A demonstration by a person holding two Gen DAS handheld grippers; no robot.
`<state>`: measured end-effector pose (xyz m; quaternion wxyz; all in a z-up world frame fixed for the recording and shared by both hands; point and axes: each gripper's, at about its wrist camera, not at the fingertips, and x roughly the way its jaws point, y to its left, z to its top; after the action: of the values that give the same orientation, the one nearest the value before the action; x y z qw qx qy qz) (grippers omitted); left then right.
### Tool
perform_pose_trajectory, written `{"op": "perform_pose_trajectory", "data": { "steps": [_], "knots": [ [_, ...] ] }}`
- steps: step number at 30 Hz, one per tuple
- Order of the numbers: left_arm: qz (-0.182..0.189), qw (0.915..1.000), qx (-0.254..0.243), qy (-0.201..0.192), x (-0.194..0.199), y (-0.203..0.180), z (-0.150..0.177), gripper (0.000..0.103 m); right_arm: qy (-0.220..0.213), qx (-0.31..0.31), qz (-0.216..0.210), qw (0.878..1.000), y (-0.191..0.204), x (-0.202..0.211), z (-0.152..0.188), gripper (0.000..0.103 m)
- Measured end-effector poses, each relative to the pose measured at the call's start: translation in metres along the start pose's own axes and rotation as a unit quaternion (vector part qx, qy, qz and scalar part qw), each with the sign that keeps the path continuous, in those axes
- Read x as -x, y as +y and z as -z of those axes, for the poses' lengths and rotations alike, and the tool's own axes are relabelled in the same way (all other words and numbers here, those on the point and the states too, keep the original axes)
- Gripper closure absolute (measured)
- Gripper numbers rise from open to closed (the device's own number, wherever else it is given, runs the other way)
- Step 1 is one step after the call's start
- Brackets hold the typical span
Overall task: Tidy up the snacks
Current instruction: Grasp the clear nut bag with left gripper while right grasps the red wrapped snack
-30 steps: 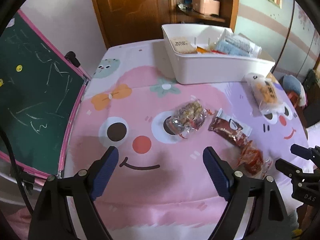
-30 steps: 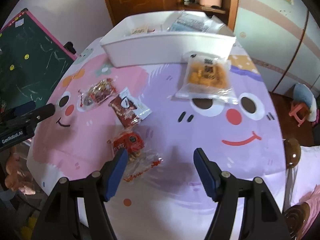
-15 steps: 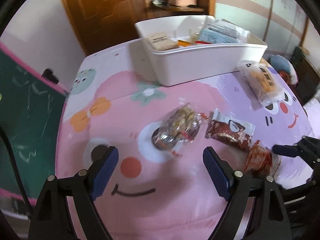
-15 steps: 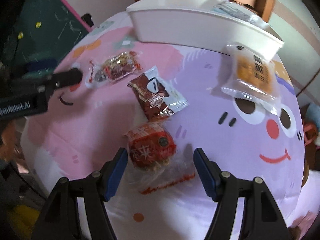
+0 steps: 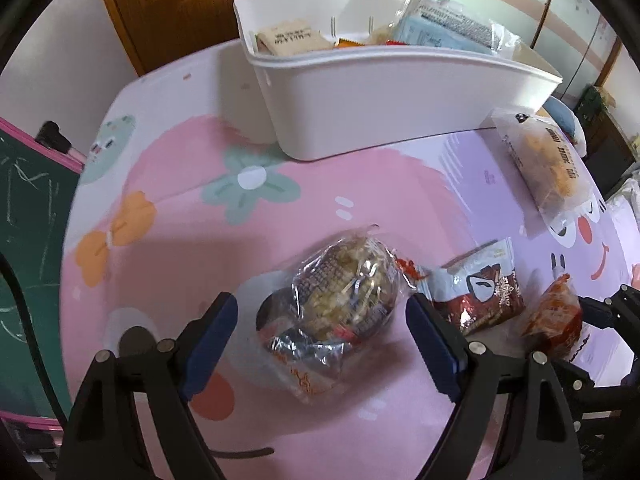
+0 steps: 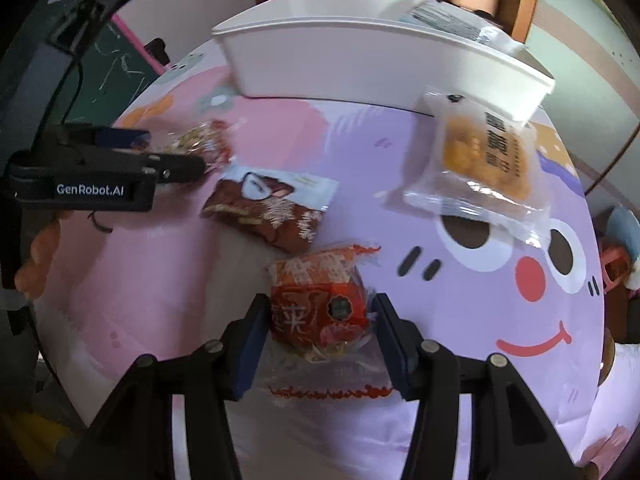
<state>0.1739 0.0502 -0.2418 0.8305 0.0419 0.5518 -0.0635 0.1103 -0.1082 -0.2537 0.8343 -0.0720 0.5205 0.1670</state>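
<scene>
A: Surface: a table under a cartoon-face cloth [image 5: 168, 152], pink at frame left, lilac at right; a green chalkboard [image 5: 28, 216] stands at the left edge and a wooden door [image 5: 192, 4] at the top.

B: Task items?

A: Four loose snacks. A red-wrapped snack [image 6: 320, 312] lies at lower centre of the right wrist view, between the pads of the right gripper [image 6: 320, 340]. Its jaws have just been closing; the pads sit just beside the wrapper, and contact cannot be confirmed.

B: Left side?

A: The left gripper [image 5: 322, 348] stands wide open astride a clear-wrapped nut snack [image 5: 344, 292], not gripping.

B: Purpose of that arrangement?

A: Probably a paired pick: each tool straddles one packet.

B: Outward?

A: A brown wafer packet [image 6: 272, 208] lies between them; a bagged yellow pastry [image 6: 484, 156] touches the white bin [image 6: 360, 60] at upper frame, which already holds packets.
</scene>
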Motion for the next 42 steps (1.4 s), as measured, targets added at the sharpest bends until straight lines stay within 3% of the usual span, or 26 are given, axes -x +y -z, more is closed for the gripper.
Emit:
{"op": "perform_pose_trajectory", "data": {
  "steps": [1, 3, 4, 7, 16, 21, 33, 42],
  "knots": [
    [0.003, 1.0000, 0.005, 0.003, -0.003, 0.001, -0.001, 0.021, -0.001, -0.001, 0.000, 1.000, -0.001, 0.000, 0.000, 0.051],
    [0.003, 0.9999, 0.007, 0.010, -0.008, 0.002, -0.001, 0.034, -0.002, 0.001, 0.003, 1.000, -0.002, 0.000, 0.000, 0.051],
    [0.007, 0.9998, 0.009, 0.014, -0.011, 0.002, -0.001, 0.035, -0.003, 0.003, 0.005, 1.000, -0.002, 0.000, 0.000, 0.051],
    [0.013, 0.9999, 0.005, 0.001, -0.007, 0.000, -0.002, 0.060, -0.006, 0.002, 0.005, 1.000, -0.001, 0.000, 0.001, 0.051],
    [0.012, 0.9995, 0.027, 0.001, 0.005, -0.006, 0.018, 0.062, -0.004, -0.013, 0.004, 1.000, -0.008, 0.005, 0.003, 0.052],
    [0.023, 0.9995, 0.019, -0.012, 0.032, -0.016, 0.034, 0.062, -0.022, -0.020, 0.009, 1.000, -0.010, 0.023, 0.003, 0.052],
    [0.023, 0.9910, -0.011, -0.132, 0.150, -0.044, 0.033, 0.062, -0.111, -0.027, 0.026, 0.993, -0.011, 0.105, -0.001, 0.052],
    [-0.031, 0.9740, -0.007, -0.224, 0.222, -0.031, -0.018, 0.062, -0.200, -0.031, 0.042, 0.978, -0.034, 0.182, -0.044, 0.052]
  ]
}}
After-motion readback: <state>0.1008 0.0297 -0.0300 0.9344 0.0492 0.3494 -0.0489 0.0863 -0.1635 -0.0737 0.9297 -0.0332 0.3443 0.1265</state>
